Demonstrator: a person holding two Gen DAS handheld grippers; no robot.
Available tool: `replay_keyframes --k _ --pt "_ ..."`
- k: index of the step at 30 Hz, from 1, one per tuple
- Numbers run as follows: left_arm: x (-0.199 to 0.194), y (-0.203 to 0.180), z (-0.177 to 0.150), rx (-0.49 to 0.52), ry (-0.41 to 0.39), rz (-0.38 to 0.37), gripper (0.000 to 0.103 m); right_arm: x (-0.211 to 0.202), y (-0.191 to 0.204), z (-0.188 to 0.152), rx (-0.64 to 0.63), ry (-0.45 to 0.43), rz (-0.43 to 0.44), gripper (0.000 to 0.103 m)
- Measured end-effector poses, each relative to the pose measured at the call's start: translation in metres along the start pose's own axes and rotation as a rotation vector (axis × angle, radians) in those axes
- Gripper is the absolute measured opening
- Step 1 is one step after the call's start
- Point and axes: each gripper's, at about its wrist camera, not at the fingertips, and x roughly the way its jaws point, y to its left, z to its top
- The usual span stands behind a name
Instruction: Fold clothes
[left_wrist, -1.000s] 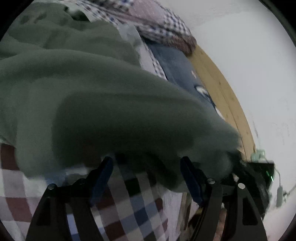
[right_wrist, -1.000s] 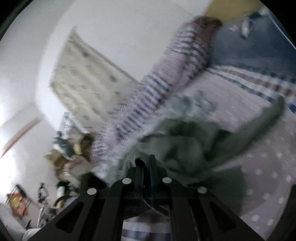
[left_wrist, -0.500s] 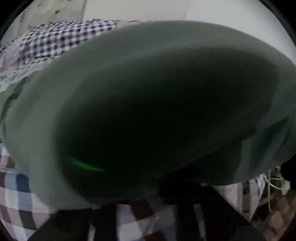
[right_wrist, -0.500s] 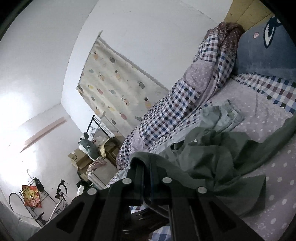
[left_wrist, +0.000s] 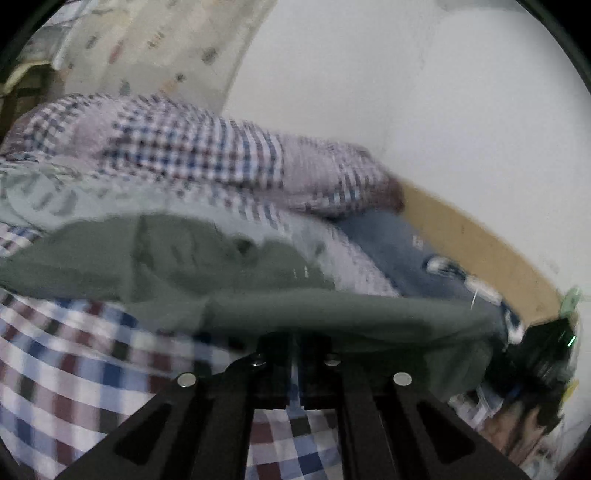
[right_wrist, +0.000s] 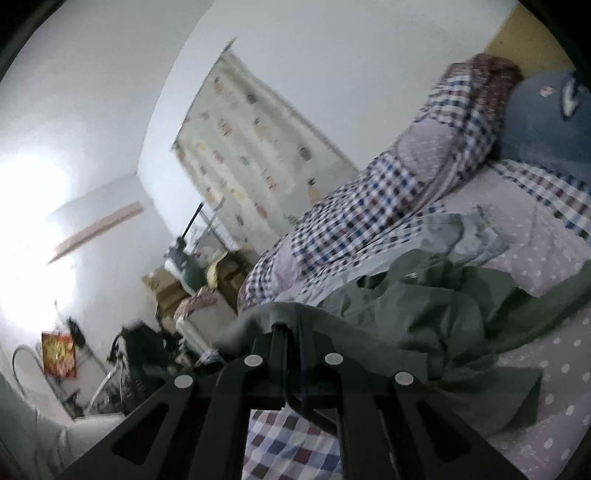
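Across the whole bed I've got a lilac dotted sheet with a checked cover running along its near edge, and that's what everything rests on. Behind it, a long checked duvet is heaped against the white wall, with a fruit-print curtain hanging above it. Up at the head, a blue pillow leans on the yellow wooden headboard.

Now the main item: the dark green garment lies crumpled on the dotted sheet, one edge pulled taut from the pile toward my two grippers. A pale grey-green piece of clothing sits bunched just behind it, touching the duvet.

My left gripper has its jaws brought together, pinching the green garment's stretched hem, which runs as a flat band straight across that view. My right gripper is likewise clamped, with the green cloth draped over and around its fingertips and a fold trailing underneath.

Off the bed's far side I can make out cardboard boxes and clutter by the wall, too blurred to name. Smallest of all, a tiny green light glows on a dark object beside the headboard.
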Motion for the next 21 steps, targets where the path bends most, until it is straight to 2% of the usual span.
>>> replay_keyframes --k 4,8,11,16,20,21 --pt "-0.038 0.009 0.034 -0.015 -0.075 -0.034 0.001 0.013 0.014 -0.008 -0.072 0.089 0.011 0.006" --pt "-0.067 0.02 0.039 -0.024 -0.092 -0.038 0.001 0.028 0.032 -0.024 -0.148 0.224 0.079 0.006" --pt "-0.073 0.039 0.035 -0.036 -0.065 0.027 0.001 0.04 0.048 -0.046 -0.235 0.377 0.112 0.007" --pt "-0.097 0.085 0.017 -0.143 -0.042 0.082 0.001 0.054 0.064 -0.085 -0.331 0.603 0.122 0.007" --pt "-0.092 0.108 -0.01 -0.182 0.099 0.1 0.009 0.052 0.067 -0.102 -0.354 0.693 0.115 0.016" --pt "-0.086 0.113 -0.02 -0.192 0.141 0.09 0.015 0.049 0.066 -0.104 -0.352 0.701 0.107 0.021"
